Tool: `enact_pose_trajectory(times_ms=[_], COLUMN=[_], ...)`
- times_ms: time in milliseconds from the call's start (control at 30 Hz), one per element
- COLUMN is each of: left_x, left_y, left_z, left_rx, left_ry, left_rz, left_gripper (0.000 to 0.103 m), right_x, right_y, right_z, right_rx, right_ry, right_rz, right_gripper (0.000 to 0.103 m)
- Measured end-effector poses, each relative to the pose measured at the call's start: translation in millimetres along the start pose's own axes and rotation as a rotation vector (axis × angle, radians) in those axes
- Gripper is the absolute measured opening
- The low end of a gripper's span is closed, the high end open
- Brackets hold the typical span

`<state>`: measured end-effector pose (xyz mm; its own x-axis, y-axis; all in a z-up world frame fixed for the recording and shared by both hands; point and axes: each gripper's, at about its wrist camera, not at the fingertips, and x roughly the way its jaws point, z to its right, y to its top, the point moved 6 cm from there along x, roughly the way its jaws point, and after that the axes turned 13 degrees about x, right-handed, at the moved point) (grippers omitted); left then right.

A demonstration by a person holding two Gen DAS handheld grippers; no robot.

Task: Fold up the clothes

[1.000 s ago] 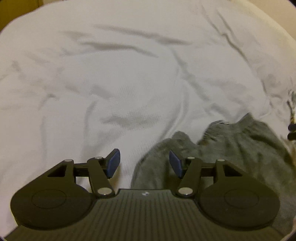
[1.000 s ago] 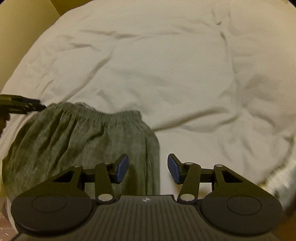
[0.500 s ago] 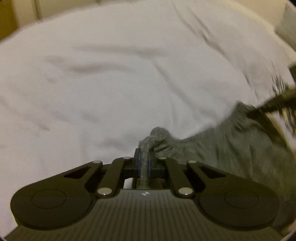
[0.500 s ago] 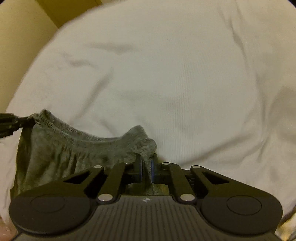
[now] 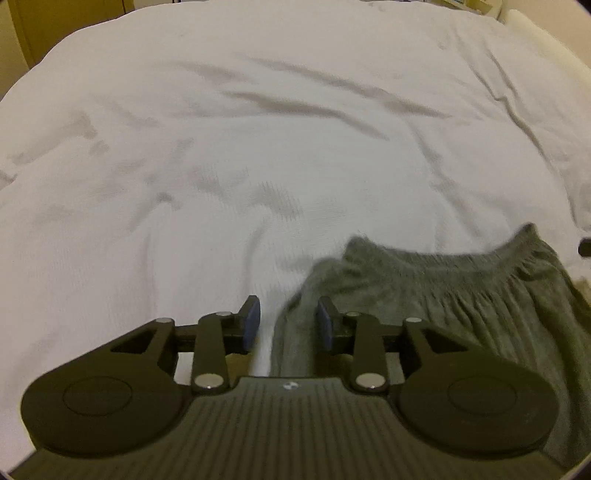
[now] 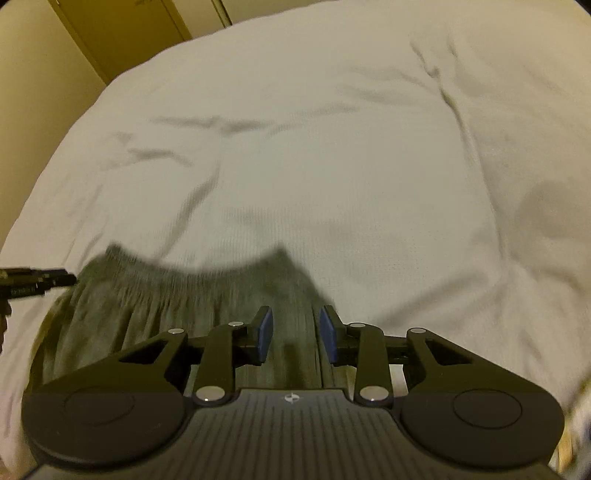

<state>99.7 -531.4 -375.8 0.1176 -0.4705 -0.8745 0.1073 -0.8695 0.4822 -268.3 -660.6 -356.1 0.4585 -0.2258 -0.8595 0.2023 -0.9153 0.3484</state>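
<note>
Looking down both wrist cameras, I get only part of the grey shorts (image 5: 424, 295): the near end runs under my gripper bodies and out of sight, and the cloth is smeared with blur, so the hem edges are hard to read. In the left view my left gripper (image 5: 288, 325) has its jaws parted, blue pads (image 5: 252, 325) well apart, nothing pinched between them; the left edge of the shorts lies in the gap, beside the right pad. In the right view my right gripper (image 6: 293, 332) is likewise spread, jaws apart and empty, with the grey fabric lying under and between the pads (image 6: 265, 332). A dark sliver at the far left of that view is the tip of my other gripper (image 6: 33, 282), mostly cut off, just at the waistband corner.

No containers anywhere; the shorts lie on the white bedsheet (image 5: 221, 147), elastic waistband (image 6: 177, 275) on the far side, wrinkled sheet all around. A yellowish wall and cupboard (image 6: 122, 33) peek in at far left.

Half a second ago both sets of jaws were clamped on the waistband corners and the fabric was lifted; now both have let go and the shorts are down on the sheet.
</note>
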Motion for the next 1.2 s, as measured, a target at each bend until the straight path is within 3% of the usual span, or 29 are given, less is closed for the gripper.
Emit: enact_pose_trajectory(times_ms=[133,333,500,600,633,667,700,767,867,1000,1133,1200], left_x=[-29.1,-67.7,-87.2,-92.3,-94.1,-96.2,-98.3,-101.2,-109.1,-109.0,-113.1,-115.4], left_y=[-20.2,-57.7,-87.9,-103.6,-106.8,-108.6,-110.1,-112.0,-113.3,-118.9,-131.2,-137.5], left_z=[27.3,110.4,190.5,221.4,228.0,232.4,236.5,241.9,236.9,222.8,196.9,183.5], left_rx=[0.067,0.166,0.287,0.369,0.374,0.383,0.395,0.424,0.429,0.433,0.424,0.419], left_ry=[-0.052,-0.239,-0.412,-0.448,-0.463,-0.472,-0.479,-0.486,-0.48,-0.457,-0.39,-0.355], left_rz=[-0.005,-0.018,-0.033,-0.045,-0.049,-0.053,-0.056,-0.057,-0.049,-0.064,-0.091,-0.105], left_gripper=[0.029,0.029,0.029,0.029,0.029,0.029,0.029,0.029,0.029,0.029,0.029,0.029], right_x=[-33.0,-76.2,-77.1,-66.7,-62.4,-59.3,-59.6,-70.5,-98.0,-106.6,-98.9,-95.9], right_y=[-54.7,-141.1,-180.3,-185.6,-187.2,-188.4,-188.0,-182.7,-165.2,-151.0,-168.4,-178.3], right_z=[17.2,45.4,62.6,73.5,77.7,81.2,82.8,82.0,85.5,105.1,75.3,56.0], right_rx=[0.013,0.092,0.219,0.329,0.35,0.364,0.366,0.329,0.245,0.284,0.226,0.185], right_ry=[-0.062,-0.134,-0.096,-0.031,-0.031,-0.034,-0.039,-0.073,-0.199,-0.284,-0.236,-0.205], right_rz=[-0.047,-0.116,-0.124,-0.122,-0.129,-0.136,-0.135,-0.102,0.006,0.076,0.032,0.012], right_gripper=[0.037,0.04,0.04,0.04,0.032,0.006,0.0,0.0,0.0,0.005,0.007,0.012])
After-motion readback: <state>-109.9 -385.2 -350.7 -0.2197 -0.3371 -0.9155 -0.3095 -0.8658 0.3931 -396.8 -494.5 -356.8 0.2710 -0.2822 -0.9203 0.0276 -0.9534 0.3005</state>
